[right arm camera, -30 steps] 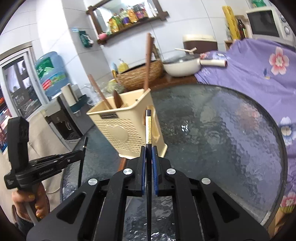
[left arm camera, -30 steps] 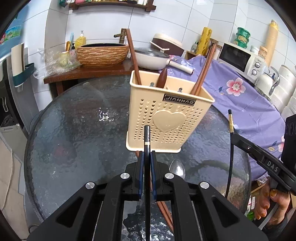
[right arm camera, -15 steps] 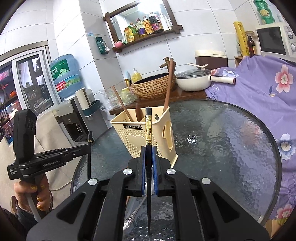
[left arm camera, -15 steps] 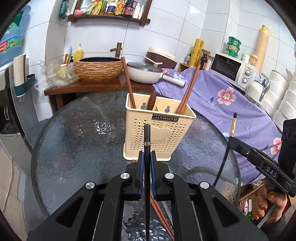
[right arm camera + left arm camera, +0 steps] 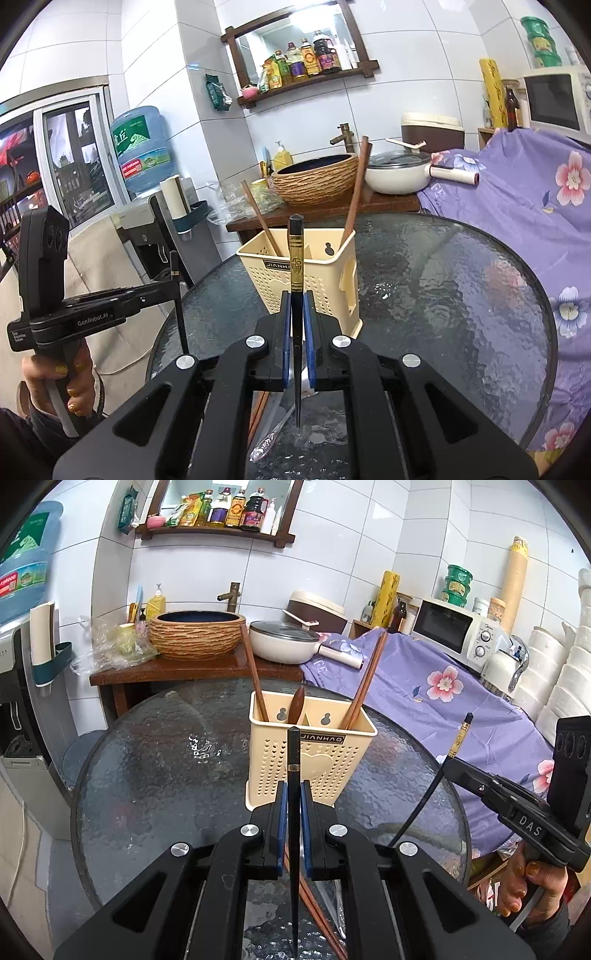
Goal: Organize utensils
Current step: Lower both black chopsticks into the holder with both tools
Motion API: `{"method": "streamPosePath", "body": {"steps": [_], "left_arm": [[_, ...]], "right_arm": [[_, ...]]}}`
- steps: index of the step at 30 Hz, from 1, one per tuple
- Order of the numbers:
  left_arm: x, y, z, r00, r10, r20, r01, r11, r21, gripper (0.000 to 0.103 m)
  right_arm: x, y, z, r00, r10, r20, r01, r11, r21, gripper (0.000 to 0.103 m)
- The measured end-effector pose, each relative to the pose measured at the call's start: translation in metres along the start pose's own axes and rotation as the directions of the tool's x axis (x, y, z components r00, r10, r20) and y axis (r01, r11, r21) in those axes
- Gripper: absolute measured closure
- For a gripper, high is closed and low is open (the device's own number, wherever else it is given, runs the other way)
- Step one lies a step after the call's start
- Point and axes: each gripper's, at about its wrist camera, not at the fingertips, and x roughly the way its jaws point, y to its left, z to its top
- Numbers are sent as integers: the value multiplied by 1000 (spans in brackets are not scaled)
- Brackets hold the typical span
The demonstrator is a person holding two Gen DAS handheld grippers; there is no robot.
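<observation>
A cream perforated utensil holder stands on the round glass table; it also shows in the right wrist view. It holds brown wooden chopsticks and a dark wooden spoon. My left gripper is shut on a black chopstick, upright, in front of the holder. My right gripper is shut on a black chopstick with a gold band, also short of the holder. Brown chopsticks and a metal spoon lie on the table below the grippers.
A wooden side table behind holds a woven basin and a white pan. A purple flowered cloth covers the counter at right, with a microwave. A water dispenser stands at left.
Both grippers have pulled back and risen from the holder, each still holding its black chopstick; the holder looks smaller and farther in both views.
</observation>
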Motion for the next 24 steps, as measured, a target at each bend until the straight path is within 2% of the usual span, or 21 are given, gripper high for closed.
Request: {"method": "streamPosePath", "body": {"steps": [10,16,24], "left_arm": [[-7,-1,14,999,-5,37,5,1000,3,96],[-9,-4,24,999,-22,49,21,1000,17,96],[-22,-13,59,994,-58,93,53,997,50,96]], "right_arm": [[0,12,17,1000,-1,12,2,999,-45,96],[4,15,33,1000,25,1,-25,999,-39,96],[-1,23,69,997,77,14,-77,996,-36,96]]}}
